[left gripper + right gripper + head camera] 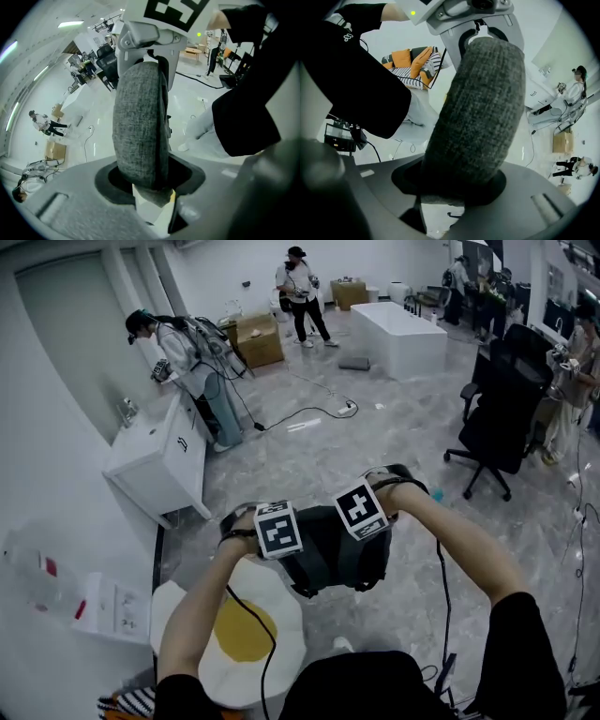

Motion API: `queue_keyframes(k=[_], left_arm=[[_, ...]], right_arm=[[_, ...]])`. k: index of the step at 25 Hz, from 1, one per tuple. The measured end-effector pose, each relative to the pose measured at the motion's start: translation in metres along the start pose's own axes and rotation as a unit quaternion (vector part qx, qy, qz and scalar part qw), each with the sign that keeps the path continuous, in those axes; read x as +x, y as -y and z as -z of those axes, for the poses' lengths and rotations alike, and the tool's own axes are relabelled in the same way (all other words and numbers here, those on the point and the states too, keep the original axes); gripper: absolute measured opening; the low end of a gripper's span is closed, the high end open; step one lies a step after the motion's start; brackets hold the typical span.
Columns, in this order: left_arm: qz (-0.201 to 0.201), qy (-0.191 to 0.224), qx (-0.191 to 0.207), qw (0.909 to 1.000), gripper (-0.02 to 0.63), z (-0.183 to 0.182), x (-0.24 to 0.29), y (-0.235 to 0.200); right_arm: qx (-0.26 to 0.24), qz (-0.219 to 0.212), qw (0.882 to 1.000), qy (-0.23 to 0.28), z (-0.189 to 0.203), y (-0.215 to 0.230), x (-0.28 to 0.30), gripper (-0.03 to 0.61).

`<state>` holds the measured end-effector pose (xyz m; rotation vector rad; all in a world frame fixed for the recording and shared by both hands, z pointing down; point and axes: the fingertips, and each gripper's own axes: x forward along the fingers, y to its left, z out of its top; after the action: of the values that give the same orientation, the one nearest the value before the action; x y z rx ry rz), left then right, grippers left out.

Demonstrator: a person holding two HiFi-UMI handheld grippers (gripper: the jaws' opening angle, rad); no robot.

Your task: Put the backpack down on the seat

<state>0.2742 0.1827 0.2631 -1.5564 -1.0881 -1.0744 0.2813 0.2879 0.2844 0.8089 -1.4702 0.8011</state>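
Left gripper (pixel 149 187) clamps one padded strap (pixel 140 122); right gripper (pixel 457 187) clamps the other strap (pixel 480 108); backpack (pixel 333 554) hangs between them, seat (pixel 234 634) at its 7 o'clock; likely soft, saggy, moderately heavy; straps are the best hold.

My backpack (pixel 330 557) is dark grey, its strap (pixel 140 126) a flecked grey weave; the seat (pixel 286 610) is white with a round yellow centre.

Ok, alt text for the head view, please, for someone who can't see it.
The left gripper and right gripper grip a dark backpack, held in the air beside a white seat with a yellow centre, not yet on it. A white cabinet stands left, a black chair right, people behind.
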Motion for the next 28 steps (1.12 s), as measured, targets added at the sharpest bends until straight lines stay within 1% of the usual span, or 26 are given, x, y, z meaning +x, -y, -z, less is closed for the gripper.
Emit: queue_keyframes(k=[3,5,8,12,16,20,23,25,28], left_arm=[[0.007,0.018,0.016,0.9997,0.186,-0.02,0.003,-0.013],[0.019,0.016,0.019,0.9995,0.186,-0.022,0.011,-0.016],[0.021,0.007,0.007,0.9997,0.186,-0.014,0.016,-0.025],[0.015,0.025,0.002,0.9996,0.186,-0.03,0.01,-0.033],[0.01,0.036,-0.011,0.9992,0.186,-0.024,0.009,-0.03],[-0.001,0.021,-0.049,0.9986,0.186,-0.001,0.005,-0.03],[-0.009,0.007,-0.086,0.9963,0.186,0.024,-0.004,-0.023],[-0.013,0.0,-0.116,0.9931,0.186,0.045,-0.011,-0.016],[-0.02,-0.013,-0.167,0.9857,0.186,0.08,-0.024,-0.002]], right_arm=[[0.012,-0.019,1.0,0.005,0.017,0.003,-0.003,0.221],[0.02,-0.031,0.999,0.008,0.025,0.003,0.001,0.221],[0.022,-0.038,0.999,0.001,0.031,0.009,0.002,0.221],[0.015,-0.036,0.999,-0.011,0.046,0.011,-0.012,0.221],[-0.01,-0.037,0.999,-0.024,0.041,0.017,-0.013,0.221],[-0.048,-0.032,0.998,-0.023,0.024,0.032,-0.011,0.221],[-0.086,-0.036,0.996,-0.014,0.0,0.042,-0.009,0.221],[-0.118,-0.039,0.992,-0.013,-0.022,0.049,-0.011,0.221],[-0.172,-0.04,0.984,-0.01,-0.06,0.061,-0.011,0.221]])
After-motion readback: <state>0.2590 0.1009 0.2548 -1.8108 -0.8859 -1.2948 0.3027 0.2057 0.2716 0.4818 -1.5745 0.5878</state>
